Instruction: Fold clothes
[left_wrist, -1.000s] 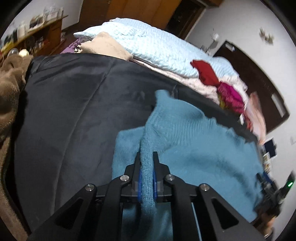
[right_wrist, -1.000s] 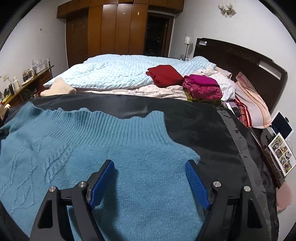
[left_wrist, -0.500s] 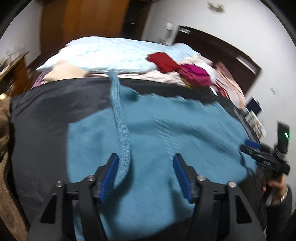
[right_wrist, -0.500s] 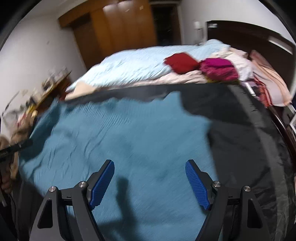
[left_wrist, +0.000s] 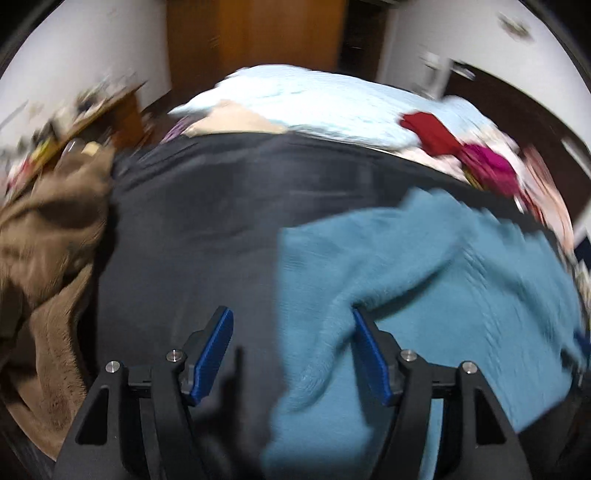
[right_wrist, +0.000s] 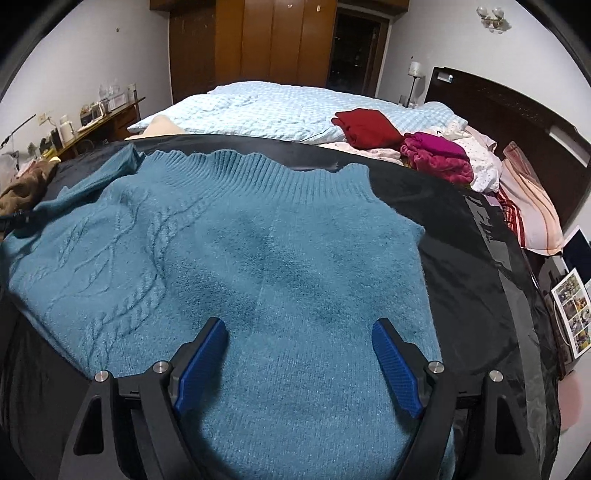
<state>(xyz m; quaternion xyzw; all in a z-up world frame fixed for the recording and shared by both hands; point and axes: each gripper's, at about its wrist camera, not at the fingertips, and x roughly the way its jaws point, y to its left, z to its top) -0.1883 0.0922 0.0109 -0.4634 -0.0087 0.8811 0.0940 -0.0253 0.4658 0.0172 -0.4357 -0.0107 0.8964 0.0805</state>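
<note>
A teal cable-knit sweater lies spread flat on a black sheet, its ribbed hem toward the far side. One sleeve trails off at the far left. My right gripper hangs open just above the sweater's near part, holding nothing. In the blurred left wrist view the sweater fills the right half, with a fold of it rising beside the right finger. My left gripper is open over the sweater's left edge and the black sheet.
A brown garment is heaped at the sheet's left edge. Beyond the sheet lie a light blue quilt, a red garment and a magenta one. A dark headboard and photos stand at right, a cluttered desk at left.
My left gripper let go of the sleeve it pinched a second ago and now stands open, swung back to the left. The right gripper stayed open and turned toward the sweater's middle.
</note>
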